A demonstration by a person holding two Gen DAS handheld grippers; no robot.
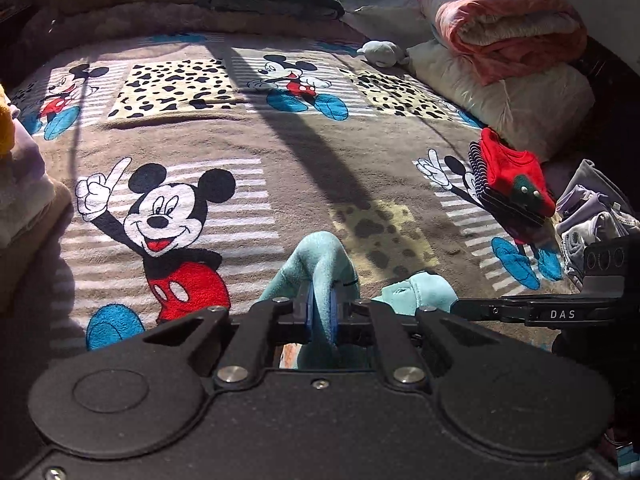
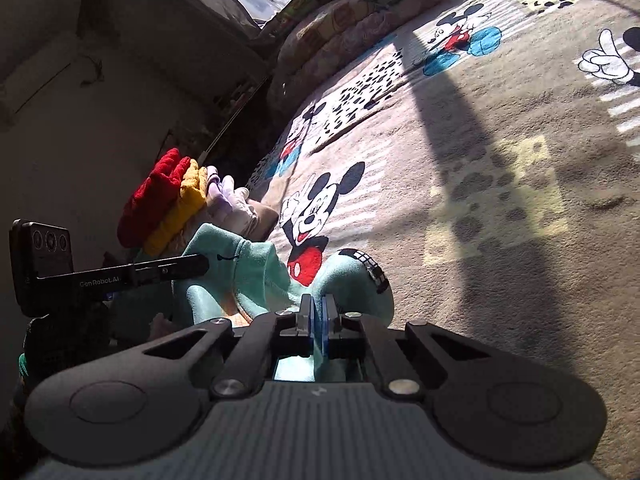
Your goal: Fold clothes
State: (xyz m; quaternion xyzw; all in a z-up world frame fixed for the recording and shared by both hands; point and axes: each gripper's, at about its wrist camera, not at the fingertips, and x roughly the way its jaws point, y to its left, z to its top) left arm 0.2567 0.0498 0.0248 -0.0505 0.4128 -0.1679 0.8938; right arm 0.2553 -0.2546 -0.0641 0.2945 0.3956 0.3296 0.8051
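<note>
Soft mint fleece garment bunches, pinched tight in left tongs and right tongs.

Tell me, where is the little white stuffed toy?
In the left wrist view, the white stuffed toy lies at the far right of the Mickey blanket, beside the pale pillow under the folded pink blanket.

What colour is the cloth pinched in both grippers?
The garment is light mint green, plain; clearest in the right wrist view.

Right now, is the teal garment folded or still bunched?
Bunched: teal garment hangs crumpled, pinched by left hand-held gripper and right hand-held gripper.
</note>
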